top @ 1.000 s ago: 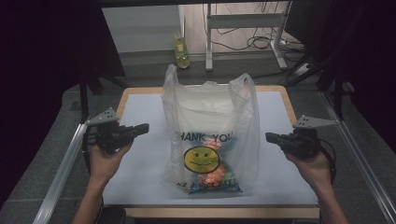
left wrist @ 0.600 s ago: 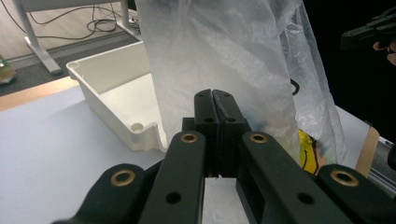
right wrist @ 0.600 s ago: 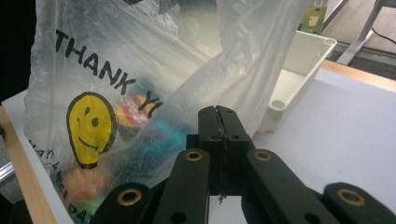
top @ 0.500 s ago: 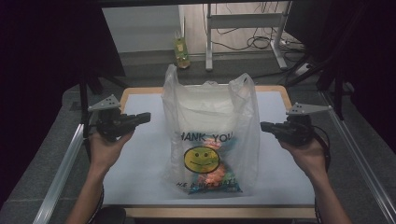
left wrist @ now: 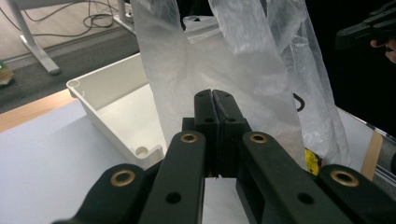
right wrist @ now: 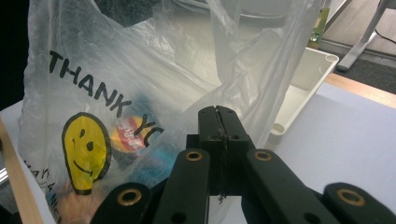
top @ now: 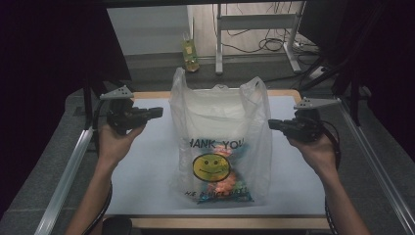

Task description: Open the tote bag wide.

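Observation:
A translucent plastic bag point(top: 220, 147) printed with THANK YOU and a yellow smiley stands upright mid-table, its two handles sticking up. Colourful packets point(top: 222, 183) lie in its bottom. My left gripper point(top: 159, 112) hovers left of the bag, level with its upper half and pointing at it, jaws shut and empty. My right gripper point(top: 270, 124) hovers close to the bag's right side, also shut and empty. In the left gripper view the closed jaws point(left wrist: 213, 93) face the bag's side point(left wrist: 252, 74). The right gripper view has the closed jaws point(right wrist: 216, 111) facing the printed front point(right wrist: 93, 93).
A white plastic tray point(left wrist: 116, 107) sits on the table behind the bag, its corner also in the right gripper view point(right wrist: 303, 84). Metal rails point(top: 68, 171) run along both table sides. A bottle point(top: 189, 51) and desk legs point(top: 219, 44) stand on the floor beyond.
Both hands have risen and drifted slightly inward toward the bag. Both grippers' jaws stayed shut. The bag has not moved.

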Tool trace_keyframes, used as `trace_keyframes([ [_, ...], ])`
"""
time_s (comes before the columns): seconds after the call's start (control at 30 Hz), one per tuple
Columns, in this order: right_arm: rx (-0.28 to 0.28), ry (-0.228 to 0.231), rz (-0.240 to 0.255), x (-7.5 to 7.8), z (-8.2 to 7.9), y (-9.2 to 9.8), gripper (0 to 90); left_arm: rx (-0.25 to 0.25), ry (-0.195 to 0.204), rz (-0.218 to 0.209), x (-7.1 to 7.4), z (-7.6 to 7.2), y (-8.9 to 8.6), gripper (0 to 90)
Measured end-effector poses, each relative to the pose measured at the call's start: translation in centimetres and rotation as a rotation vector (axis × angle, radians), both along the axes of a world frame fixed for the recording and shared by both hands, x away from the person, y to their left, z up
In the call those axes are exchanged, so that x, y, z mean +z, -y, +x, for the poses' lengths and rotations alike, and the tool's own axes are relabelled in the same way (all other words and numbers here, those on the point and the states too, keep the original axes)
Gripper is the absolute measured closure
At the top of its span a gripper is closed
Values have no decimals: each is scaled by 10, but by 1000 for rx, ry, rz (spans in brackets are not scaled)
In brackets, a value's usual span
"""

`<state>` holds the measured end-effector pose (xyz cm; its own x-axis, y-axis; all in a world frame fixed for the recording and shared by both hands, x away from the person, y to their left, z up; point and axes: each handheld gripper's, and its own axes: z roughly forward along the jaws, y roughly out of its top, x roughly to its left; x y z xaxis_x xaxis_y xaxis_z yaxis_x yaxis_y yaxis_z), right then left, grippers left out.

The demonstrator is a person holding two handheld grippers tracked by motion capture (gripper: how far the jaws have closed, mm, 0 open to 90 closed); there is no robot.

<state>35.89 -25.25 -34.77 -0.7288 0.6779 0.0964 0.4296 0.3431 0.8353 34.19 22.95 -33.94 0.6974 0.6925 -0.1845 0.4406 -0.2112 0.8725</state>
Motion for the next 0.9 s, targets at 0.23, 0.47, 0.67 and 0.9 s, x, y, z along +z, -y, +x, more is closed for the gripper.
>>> trace_keyframes([
  [0.23, 3, -9, -2, 5, 12, -5, 893, -14, -14, 18, 16, 17, 2, 892],
  [0.47, -2, -11, -4, 13, 22, -9, 893, -17, -12, 24, 26, 30, 8, 892],
  [0.67, -12, -2, -18, 20, 31, -13, 893, -9, -12, 28, 34, 45, 15, 893],
  [0.9, -25, -5, -12, 27, 46, -20, 893, -19, -16, 39, 39, 57, 24, 892],
])
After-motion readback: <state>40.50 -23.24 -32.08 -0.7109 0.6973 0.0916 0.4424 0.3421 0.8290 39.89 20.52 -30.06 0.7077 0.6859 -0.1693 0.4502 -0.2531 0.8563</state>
